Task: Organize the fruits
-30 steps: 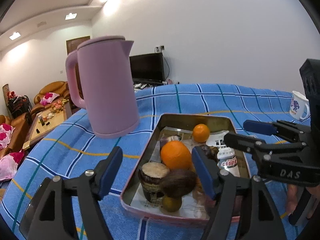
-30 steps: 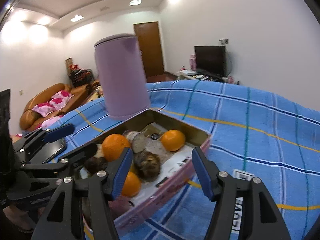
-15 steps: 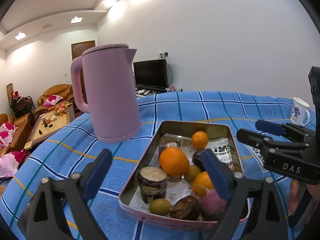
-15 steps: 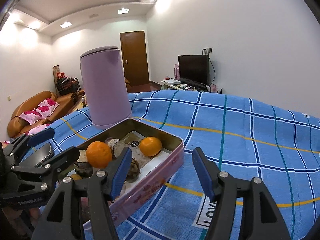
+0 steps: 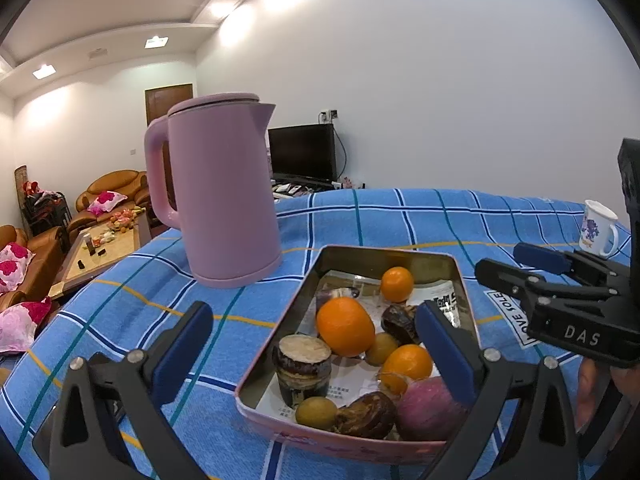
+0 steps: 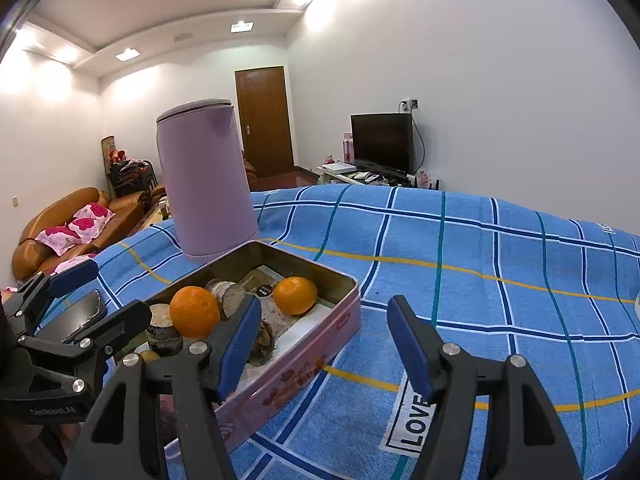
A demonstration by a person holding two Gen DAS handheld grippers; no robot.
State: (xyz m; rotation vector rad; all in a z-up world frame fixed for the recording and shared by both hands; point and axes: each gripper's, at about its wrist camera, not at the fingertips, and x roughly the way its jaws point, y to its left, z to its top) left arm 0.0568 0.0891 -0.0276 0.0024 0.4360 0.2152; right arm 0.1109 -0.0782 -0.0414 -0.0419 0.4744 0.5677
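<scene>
Currently, the desk [image 5: 400,216] under its blue checked cloth carries a pink kettle [image 5: 218,196] and, just beside it, the fruit tin [image 5: 466,280]. All the fruit I can see lies in the tin: a large orange [image 5: 345,326], two smaller oranges, a pink fruit at the near corner, dark brown pieces and a small green one.

My left gripper [image 5: 312,344] hovers over the tin's near end, fingers opening to a wide spread with nothing pinched. My right gripper [image 6: 324,344] hangs over the tin's near right rim, fingers opening slightly, also empty.

Judgement: the fruit looks gathered. If I pick another piece, I should come straight down on a top one and close gently; round fruit rolls.
</scene>
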